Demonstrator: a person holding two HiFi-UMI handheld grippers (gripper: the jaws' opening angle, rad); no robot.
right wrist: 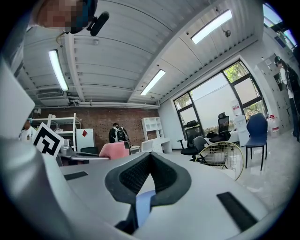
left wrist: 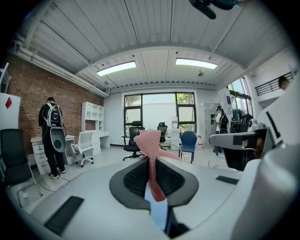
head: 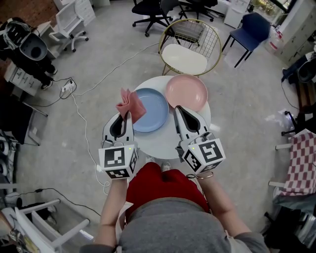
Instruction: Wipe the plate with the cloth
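A blue plate [head: 153, 111] lies on the round white table [head: 163, 143], and a pink plate [head: 186, 92] sits beside it at the back right. My left gripper [head: 129, 114] is shut on a pink knitted cloth [head: 131, 104] and holds it over the blue plate's left edge. In the left gripper view the cloth [left wrist: 151, 145] stands up between the closed jaws of my left gripper [left wrist: 152, 164]. My right gripper [head: 177, 108] hovers by the blue plate's right edge, shut with nothing between its jaws. In the right gripper view a sliver of blue plate [right wrist: 143, 206] shows below my right gripper [right wrist: 150, 157].
A gold wire chair with a white seat [head: 190, 42] stands just behind the table. Office chairs [head: 153, 12] and a blue chair [head: 249, 29] are farther back. A white cable [head: 84, 118] trails over the floor at the left. A checked cloth [head: 301, 163] hangs at the right.
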